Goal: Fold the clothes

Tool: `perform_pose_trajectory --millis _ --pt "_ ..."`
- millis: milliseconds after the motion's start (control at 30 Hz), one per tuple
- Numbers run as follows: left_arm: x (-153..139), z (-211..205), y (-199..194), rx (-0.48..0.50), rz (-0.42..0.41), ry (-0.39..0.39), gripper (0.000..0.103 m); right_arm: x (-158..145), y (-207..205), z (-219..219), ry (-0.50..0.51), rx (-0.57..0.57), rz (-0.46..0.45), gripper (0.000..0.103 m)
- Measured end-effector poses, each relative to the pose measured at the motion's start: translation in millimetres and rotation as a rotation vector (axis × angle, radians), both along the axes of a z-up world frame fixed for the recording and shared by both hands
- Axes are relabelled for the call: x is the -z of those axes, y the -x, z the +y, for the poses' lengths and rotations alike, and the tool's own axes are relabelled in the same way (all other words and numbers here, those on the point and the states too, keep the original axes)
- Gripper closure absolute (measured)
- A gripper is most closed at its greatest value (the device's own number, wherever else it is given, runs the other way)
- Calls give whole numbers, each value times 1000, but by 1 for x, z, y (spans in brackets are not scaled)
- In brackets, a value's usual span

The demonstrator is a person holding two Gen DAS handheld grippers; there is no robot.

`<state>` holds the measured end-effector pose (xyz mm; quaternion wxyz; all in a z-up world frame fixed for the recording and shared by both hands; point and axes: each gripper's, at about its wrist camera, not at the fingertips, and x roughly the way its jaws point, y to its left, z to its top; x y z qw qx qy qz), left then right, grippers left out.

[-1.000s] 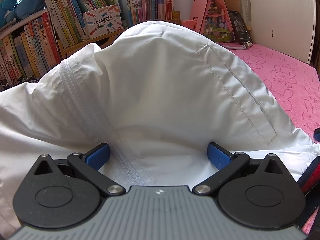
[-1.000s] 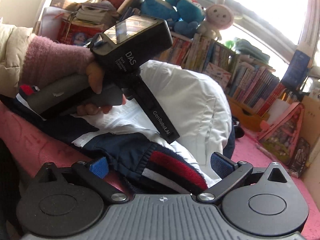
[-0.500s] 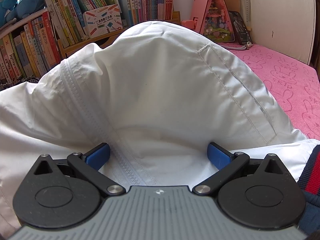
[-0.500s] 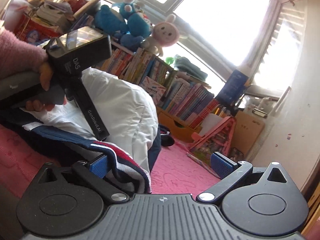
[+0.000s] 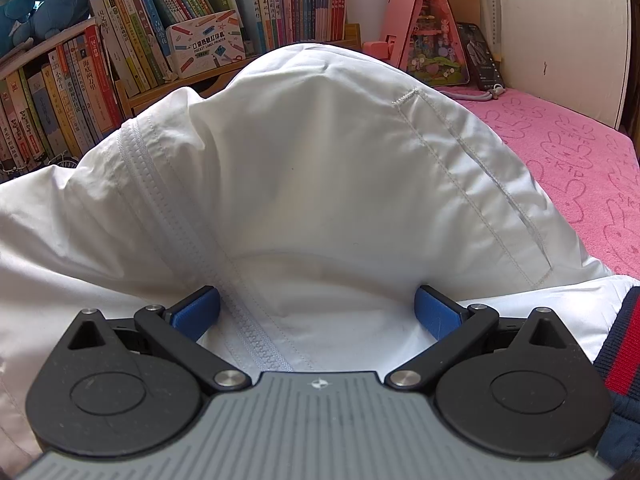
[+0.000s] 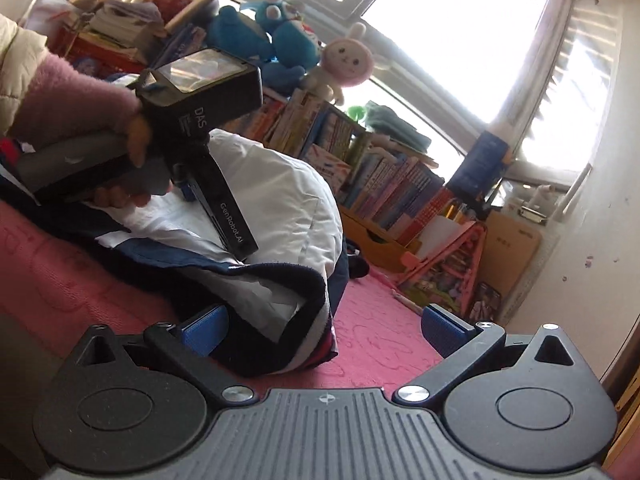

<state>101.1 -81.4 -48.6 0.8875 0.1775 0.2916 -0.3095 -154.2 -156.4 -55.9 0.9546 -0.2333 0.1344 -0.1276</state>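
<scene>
The pink bed cover (image 5: 580, 152) is carrying the white jacket (image 5: 320, 168), which is lying bunched up. The left gripper (image 5: 318, 308) is pressing it with jaws wide, probably to flatten it. The right gripper (image 6: 324, 326), jaws wide, is reaching its navy hem (image 6: 256, 344).

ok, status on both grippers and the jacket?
Left gripper open, pressed on white zip-front jacket. Right gripper open, jacket's navy striped hem between its fingers. Jacket heaped on pink bedspread, unfolded. Nothing blocking.
</scene>
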Motion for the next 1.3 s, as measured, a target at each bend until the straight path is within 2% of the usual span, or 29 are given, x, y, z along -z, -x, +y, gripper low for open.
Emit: perform_pose_trajectory --millis 33,100,167,233,267,400,433,533,633,733,833,967,1000,1067,1233,1267,1300 --pt "-2 5 5 -2 -16 -7 0 -3 -4 -7 -19 15 5 2" --pt "-10 24 21 -35 -74 -14 0 -8 -11 -20 -58 45 15 19" --pt "-20 47 40 -78 -141 -20 0 -13 -18 -33 -97 76 25 20" --pt "-33 73 65 -120 -184 -1 0 -20 -20 -49 -179 19 47 26" --pt "-39 84 80 -135 -198 11 0 -23 -22 -52 -198 -8 57 33" --pt "-51 106 142 -103 -237 28 0 -35 -49 -48 -270 -119 95 71" --pt "-49 106 152 -91 -234 24 0 -39 -56 -47 -283 -138 92 74" --pt "-39 101 166 -94 -204 -4 0 -49 -67 -42 -291 -161 64 74" --pt "-19 102 157 -204 -193 -79 0 -55 -65 -39 -265 -167 44 74" --pt "-3 117 142 -376 -202 -178 0 -48 -52 -39 -187 -154 55 74" --pt "-6 142 138 -527 -267 -227 0 -23 -36 -33 17 -151 73 69" --pt "-27 184 141 -722 -317 -198 0 14 -13 -18 356 -215 68 67" --pt "-32 192 144 -745 -304 -166 0 22 -7 -15 425 -247 68 67" --pt "-37 205 150 -776 -273 -124 0 23 0 -13 440 -293 76 67" --pt "-12 205 163 -733 -155 -197 0 33 9 -20 464 -369 169 67" --pt "-8 204 164 -721 -140 -197 0 37 10 -22 475 -376 178 68" --pt "-8 204 166 -711 -142 -184 0 31 9 -25 443 -392 204 68"
